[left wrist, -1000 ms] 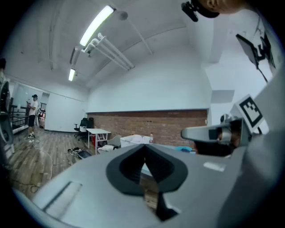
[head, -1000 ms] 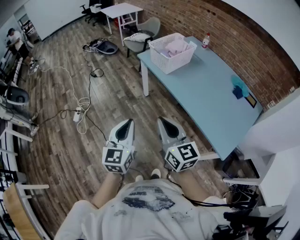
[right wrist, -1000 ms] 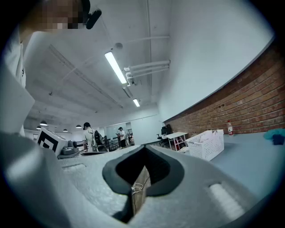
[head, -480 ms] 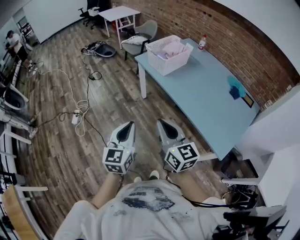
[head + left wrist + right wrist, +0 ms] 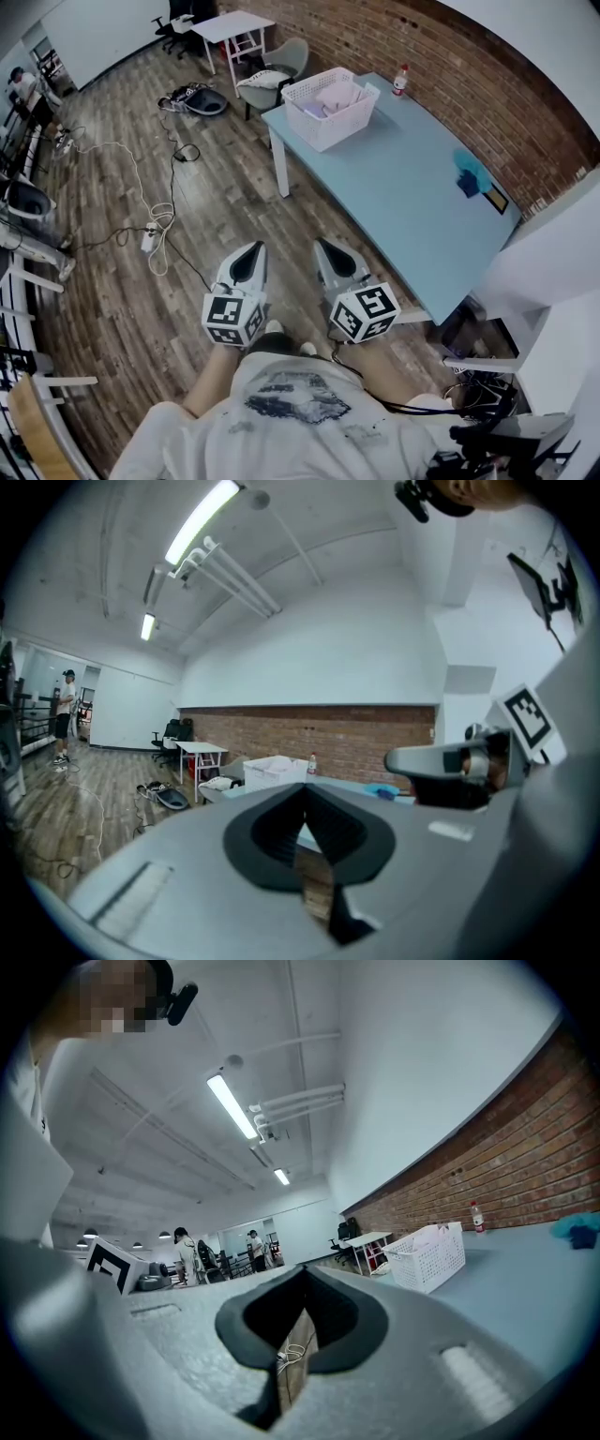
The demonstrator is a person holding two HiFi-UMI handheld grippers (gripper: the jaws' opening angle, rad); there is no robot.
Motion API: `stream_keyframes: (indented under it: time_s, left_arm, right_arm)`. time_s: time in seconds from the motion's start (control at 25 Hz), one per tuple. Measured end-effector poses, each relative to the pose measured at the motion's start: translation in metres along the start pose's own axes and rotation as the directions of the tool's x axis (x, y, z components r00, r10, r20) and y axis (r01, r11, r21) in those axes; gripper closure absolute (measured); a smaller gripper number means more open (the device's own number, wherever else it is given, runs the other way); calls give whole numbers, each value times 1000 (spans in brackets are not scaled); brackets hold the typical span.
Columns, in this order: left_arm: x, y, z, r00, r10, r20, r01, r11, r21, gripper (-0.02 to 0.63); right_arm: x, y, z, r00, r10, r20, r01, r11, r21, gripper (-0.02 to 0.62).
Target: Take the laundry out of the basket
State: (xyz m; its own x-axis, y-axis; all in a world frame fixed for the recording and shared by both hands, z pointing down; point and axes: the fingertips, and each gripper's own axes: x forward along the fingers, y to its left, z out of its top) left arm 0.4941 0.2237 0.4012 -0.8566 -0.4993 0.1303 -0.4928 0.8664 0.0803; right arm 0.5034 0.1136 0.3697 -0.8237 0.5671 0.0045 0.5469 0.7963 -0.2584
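blue table (image 5: 403, 206), white basket (image 5: 330, 128) on it, wood floor (image 5: 122, 300), brick wall (image 5: 441, 56)

Table (image 5: 403, 197): basket (image 5: 330, 108), bottle (image 5: 400, 81) (perhaps a cloth (image 5: 472, 174))

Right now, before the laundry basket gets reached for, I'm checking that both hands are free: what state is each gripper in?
Left gripper: closed, nothing between its jaws.
Right gripper: closed, nothing between its jaws.

Bare wood floor (image 5: 112, 300) lies open ahead of me, crossed by loose cables (image 5: 167, 208). On my right the blue table (image 5: 403, 206) blocks the way; its near top is free, the white basket (image 5: 330, 111) standing at the far end.
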Motion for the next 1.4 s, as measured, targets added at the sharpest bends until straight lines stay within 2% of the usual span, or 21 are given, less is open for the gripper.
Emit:
stream_keyframes:
  time_s: [0.32, 0.68, 1.0, 1.4]
  left_arm:
    - [55, 27, 5, 999, -31, 12, 31, 999, -8, 618]
    - [152, 115, 22, 993, -119, 1, 119, 993, -9, 618]
    - [237, 201, 31, 973, -227, -53, 227, 974, -8, 618]
    - [314, 263, 42, 938, -340, -70, 341, 940, -3, 618]
  right_arm:
    - [36, -34, -1, 999, -32, -9, 32, 999, -1, 597]
    - [152, -80, 6, 992, -126, -8, 126, 992, 9, 598]
    - [264, -112, 9, 973, -232, -9, 232, 972, 42, 597]
    - [341, -159, 18, 925, -379, 7, 379, 924, 45, 597]
